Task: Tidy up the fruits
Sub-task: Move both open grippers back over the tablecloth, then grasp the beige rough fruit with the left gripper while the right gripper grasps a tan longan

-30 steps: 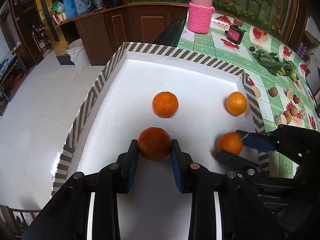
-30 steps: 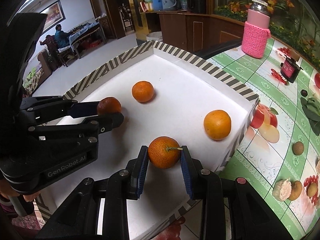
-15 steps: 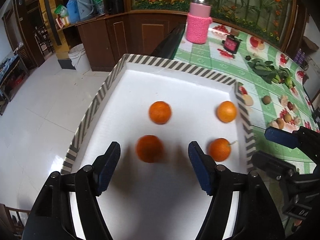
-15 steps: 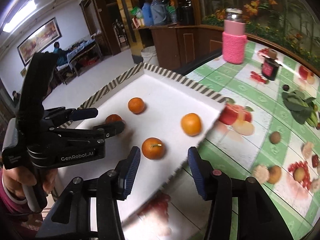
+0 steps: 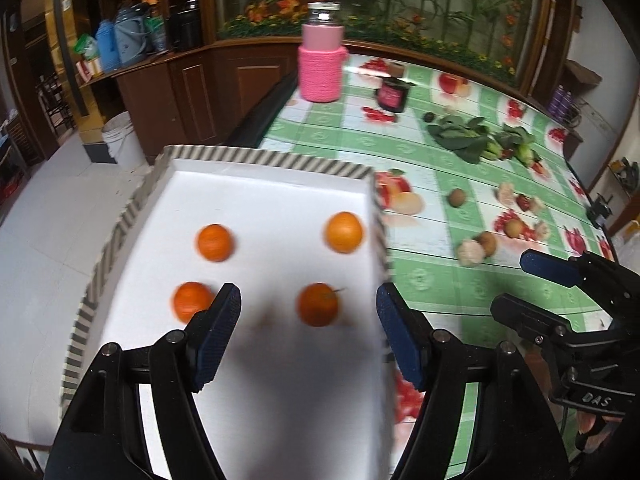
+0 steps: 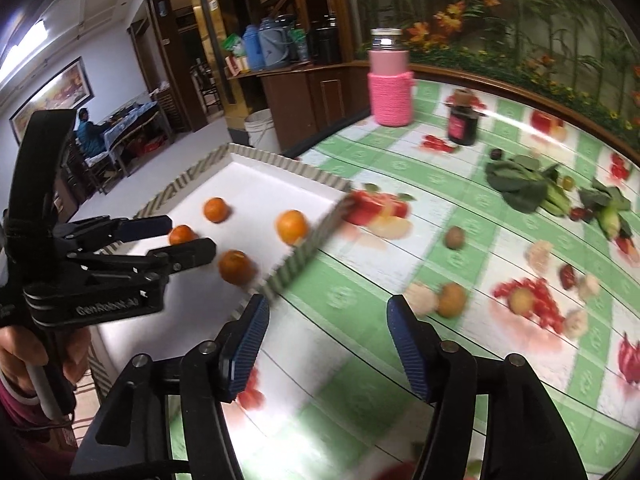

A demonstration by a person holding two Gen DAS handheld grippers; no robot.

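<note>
Green-checked oilcloth covers the counter [image 6: 400, 360], and at its edge sits a white tray [image 5: 260, 184] with a striped rim, holding four oranges [image 5: 318, 305] in two neat rows of two, apart from each other. Left tongs [image 5: 308, 332] hang spread and empty above the nearer pair; right tongs [image 6: 326, 340], whose jaws have just been opening, stand spread over bare cloth beside the tray, holding nothing. Placing looks finished for these four, so the next move probably calls for reaching toward whatever real fruit remains, which I cannot pick out among the printed ones.

Four oranges [image 5: 319, 304] sit apart in the tray [image 5: 256, 158].
</note>
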